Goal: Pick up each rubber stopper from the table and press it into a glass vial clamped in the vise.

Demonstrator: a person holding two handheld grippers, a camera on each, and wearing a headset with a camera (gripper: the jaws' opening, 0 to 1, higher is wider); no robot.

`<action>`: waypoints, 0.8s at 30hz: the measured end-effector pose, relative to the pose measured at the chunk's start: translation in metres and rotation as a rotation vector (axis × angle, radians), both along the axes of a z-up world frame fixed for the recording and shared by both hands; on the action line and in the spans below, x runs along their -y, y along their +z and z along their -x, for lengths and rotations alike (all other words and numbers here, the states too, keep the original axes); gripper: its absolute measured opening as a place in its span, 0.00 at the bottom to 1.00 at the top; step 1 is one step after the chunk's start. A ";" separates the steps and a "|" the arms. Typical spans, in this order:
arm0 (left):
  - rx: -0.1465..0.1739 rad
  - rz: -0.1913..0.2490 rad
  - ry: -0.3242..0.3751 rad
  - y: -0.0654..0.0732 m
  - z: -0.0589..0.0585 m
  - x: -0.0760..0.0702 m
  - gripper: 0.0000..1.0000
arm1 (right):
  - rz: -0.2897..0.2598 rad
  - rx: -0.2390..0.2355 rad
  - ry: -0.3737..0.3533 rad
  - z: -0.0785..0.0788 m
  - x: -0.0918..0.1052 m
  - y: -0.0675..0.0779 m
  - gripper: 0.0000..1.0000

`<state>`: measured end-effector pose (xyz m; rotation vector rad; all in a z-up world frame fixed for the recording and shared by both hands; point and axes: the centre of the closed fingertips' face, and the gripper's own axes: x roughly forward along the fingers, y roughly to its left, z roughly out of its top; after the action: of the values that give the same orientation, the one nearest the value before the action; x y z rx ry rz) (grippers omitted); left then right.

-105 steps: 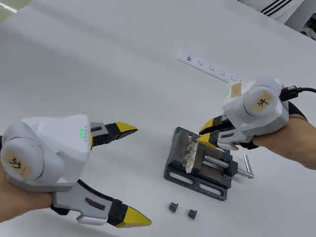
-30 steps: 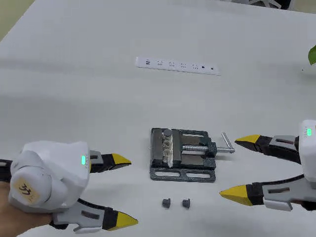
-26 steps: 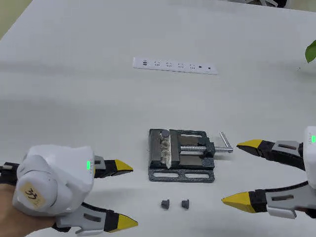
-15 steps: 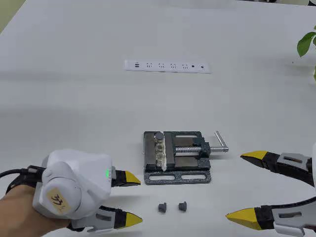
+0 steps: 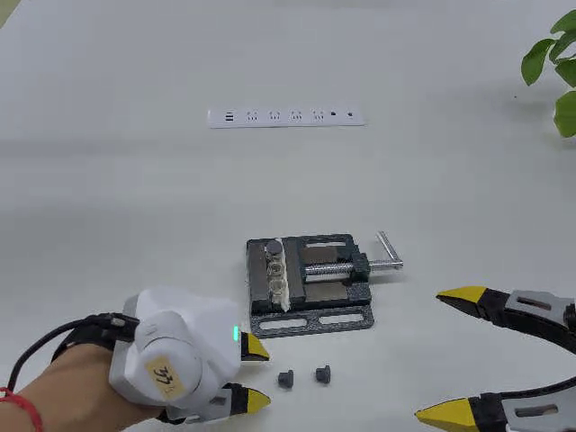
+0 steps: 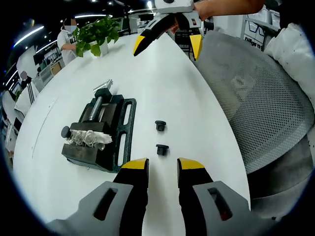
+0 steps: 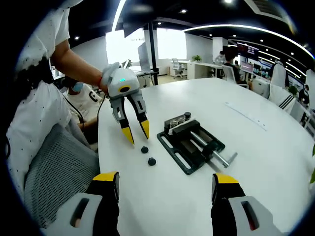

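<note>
left gripper [image 5: 259, 376] has its fingers barely apart and empty, right beside two small dark rubber stoppers [image 5: 286, 379] lying on the white surface [image 5: 135, 225] by the dark metal vise [image 5: 310, 288], while right gripper [image 5: 443, 356] gapes wide, empty too

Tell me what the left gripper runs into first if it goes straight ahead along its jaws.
Most likely the nearer rubber stopper, lying on the table just ahead of the left gripper, whose jaws are open; the second stopper sits beyond it in nearly the same line.
</note>
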<state>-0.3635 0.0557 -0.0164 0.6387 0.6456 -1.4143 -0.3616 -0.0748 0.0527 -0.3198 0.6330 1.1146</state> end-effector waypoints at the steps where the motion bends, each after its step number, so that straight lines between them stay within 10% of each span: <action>1: -0.001 -0.005 0.001 -0.001 -0.001 0.001 0.19 | -0.002 -0.002 -0.003 0.001 0.000 0.000 0.75; 24: -0.014 -0.049 -0.021 -0.017 -0.002 0.014 0.08 | -0.002 -0.007 -0.032 0.002 0.009 -0.002 0.73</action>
<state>-0.3616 0.0412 -0.0329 0.6767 0.6877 -1.4270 -0.3631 -0.0839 0.0507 -0.3030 0.6411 1.0867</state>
